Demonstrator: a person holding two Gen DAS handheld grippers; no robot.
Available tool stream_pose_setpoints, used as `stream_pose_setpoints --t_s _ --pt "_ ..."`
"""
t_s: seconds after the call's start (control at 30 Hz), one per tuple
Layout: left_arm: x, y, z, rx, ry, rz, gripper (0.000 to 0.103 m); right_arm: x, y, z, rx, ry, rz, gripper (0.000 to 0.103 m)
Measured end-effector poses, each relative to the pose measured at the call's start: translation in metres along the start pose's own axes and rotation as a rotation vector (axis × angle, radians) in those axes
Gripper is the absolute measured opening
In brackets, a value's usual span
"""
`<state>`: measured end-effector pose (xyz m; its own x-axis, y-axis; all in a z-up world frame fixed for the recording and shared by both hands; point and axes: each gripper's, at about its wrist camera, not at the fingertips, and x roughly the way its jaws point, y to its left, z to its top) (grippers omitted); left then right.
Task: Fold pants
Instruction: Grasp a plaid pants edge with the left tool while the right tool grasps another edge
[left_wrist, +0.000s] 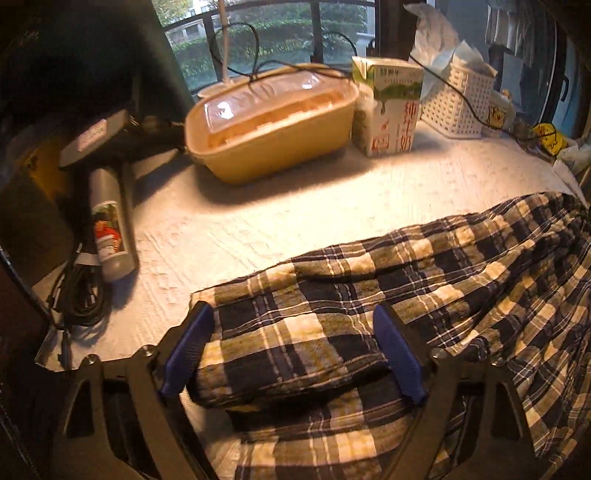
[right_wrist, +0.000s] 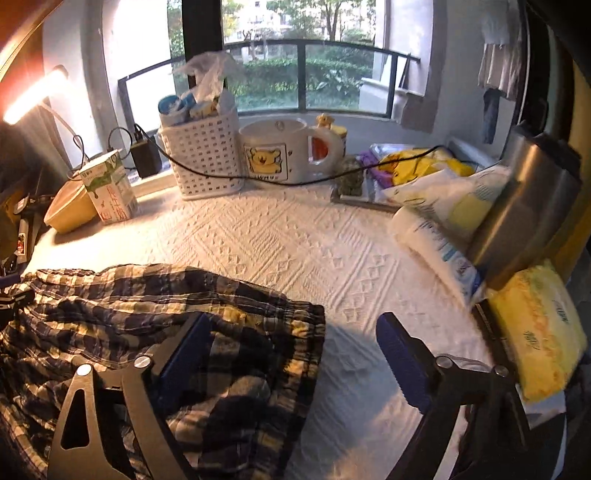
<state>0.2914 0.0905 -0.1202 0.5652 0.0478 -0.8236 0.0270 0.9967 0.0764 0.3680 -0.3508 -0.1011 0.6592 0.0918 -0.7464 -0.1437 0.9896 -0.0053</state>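
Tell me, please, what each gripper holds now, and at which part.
Nothing is held. The left gripper is open around a folded end of the pants; the right gripper is open over their waistband edge.

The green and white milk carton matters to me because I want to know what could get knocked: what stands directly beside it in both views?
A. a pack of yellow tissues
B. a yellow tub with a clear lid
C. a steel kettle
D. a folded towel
B: the green and white milk carton stands right next to the yellow tub with a clear lid, and the right wrist view shows the same pair.
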Motion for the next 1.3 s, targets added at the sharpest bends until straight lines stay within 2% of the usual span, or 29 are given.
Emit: stream_pose_setpoints --t_s 0.1,0.2,0.27,0.3,0.33,0.37,0.4,0.43,0.6,0.87,1.0,1.1,1.2,1.27,1.3 --pt "0.01 -0.003 -0.001 0.001 0.026 -0.017 0.071 0.008 0.003 0.0 -0.023 0.017 -0.005 0.084" --pt "0.007 -0.007 -0.002 0.007 0.007 -0.044 0.057 0.018 0.005 -0.001 -0.037 0.043 0.009 0.08" --pt "0.006 -0.011 -0.001 0.019 0.001 -0.065 0.037 0.027 0.005 -0.002 -0.033 0.064 0.028 0.065" --pt "0.005 -0.013 -0.001 0.023 -0.003 -0.071 0.03 0.033 0.004 -0.004 -0.025 0.081 0.044 0.06" --pt "0.004 -0.016 -0.001 0.034 -0.011 -0.068 0.013 0.04 0.003 -0.007 -0.015 0.106 0.069 0.052" --pt "0.003 -0.018 -0.001 0.046 -0.014 -0.064 0.007 0.041 0.003 -0.008 -0.018 0.097 0.068 0.046" --pt "0.003 -0.019 0.0 0.049 -0.016 -0.065 0.006 0.041 0.005 -0.008 -0.026 0.091 0.07 0.041" --pt "0.002 -0.02 0.002 0.047 -0.023 -0.068 0.003 0.042 0.006 -0.007 -0.034 0.088 0.076 0.032" --pt "-0.009 -0.024 0.025 0.052 -0.092 -0.073 0.002 0.038 0.011 0.002 -0.079 0.044 0.078 0.027" --pt "-0.025 -0.014 0.077 0.04 -0.21 -0.069 0.002 0.026 0.009 0.05 -0.135 -0.074 0.023 0.026" --pt "-0.02 -0.017 0.097 0.039 -0.242 -0.067 0.002 0.026 -0.002 0.079 -0.119 -0.114 0.009 0.026" --pt "-0.007 -0.02 0.109 0.034 -0.229 -0.06 0.004 0.034 -0.003 0.096 -0.13 -0.119 -0.007 0.026" --pt "0.008 -0.017 0.109 0.007 -0.183 -0.065 0.011 0.055 0.002 0.103 -0.149 -0.097 -0.041 0.026" --pt "0.013 -0.015 0.102 -0.014 -0.151 -0.071 0.031 0.072 0.002 0.101 -0.148 -0.056 -0.048 0.026" --pt "0.013 -0.013 0.097 -0.023 -0.144 -0.079 0.037 0.081 0.001 0.098 -0.142 -0.031 -0.051 0.026"
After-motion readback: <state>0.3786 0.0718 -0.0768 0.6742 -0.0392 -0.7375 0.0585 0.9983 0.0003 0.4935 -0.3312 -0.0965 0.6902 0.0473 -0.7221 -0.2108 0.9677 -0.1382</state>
